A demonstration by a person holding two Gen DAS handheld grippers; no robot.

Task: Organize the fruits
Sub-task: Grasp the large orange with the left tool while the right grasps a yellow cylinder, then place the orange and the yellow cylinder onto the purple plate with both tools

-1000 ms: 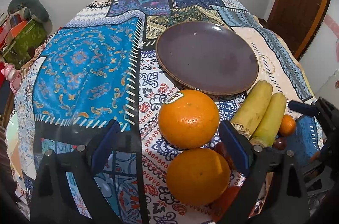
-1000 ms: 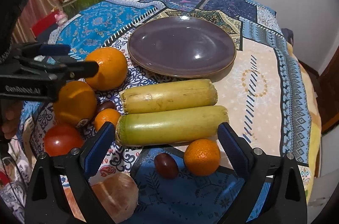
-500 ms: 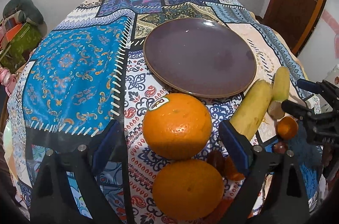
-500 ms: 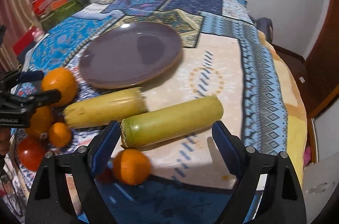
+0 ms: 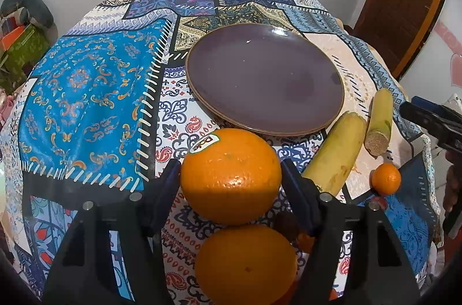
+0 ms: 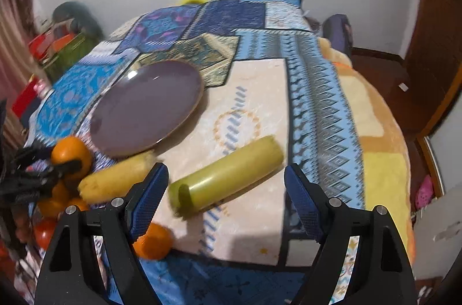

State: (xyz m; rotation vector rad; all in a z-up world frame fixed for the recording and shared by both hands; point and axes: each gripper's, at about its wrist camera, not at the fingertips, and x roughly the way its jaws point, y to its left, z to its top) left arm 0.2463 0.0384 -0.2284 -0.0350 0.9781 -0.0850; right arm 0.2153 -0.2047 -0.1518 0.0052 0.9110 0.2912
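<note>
A stickered orange (image 5: 231,175) sits between the fingers of my left gripper (image 5: 231,183), which have closed in against its sides. A second orange (image 5: 245,261) lies just below it. The empty purple plate (image 5: 264,79) lies beyond on the patterned cloth. Two cane pieces, one yellow (image 5: 335,154) and one greener (image 5: 379,121), lie right of the plate. My right gripper (image 6: 226,189) is open, its fingers either side of the green cane piece (image 6: 228,175), not touching it. The plate (image 6: 147,111) and the held orange (image 6: 70,152) also show in the right wrist view.
A small tangerine (image 5: 385,178) lies near the cane pieces; it also shows in the right wrist view (image 6: 153,241). A tomato (image 6: 44,231) and more small fruit sit at the table's left front. The table edge drops off at the right (image 6: 375,160).
My left gripper has closed in around the stickered orange. My right gripper has swung right, and the green cane piece has turned away from the yellow one.
</note>
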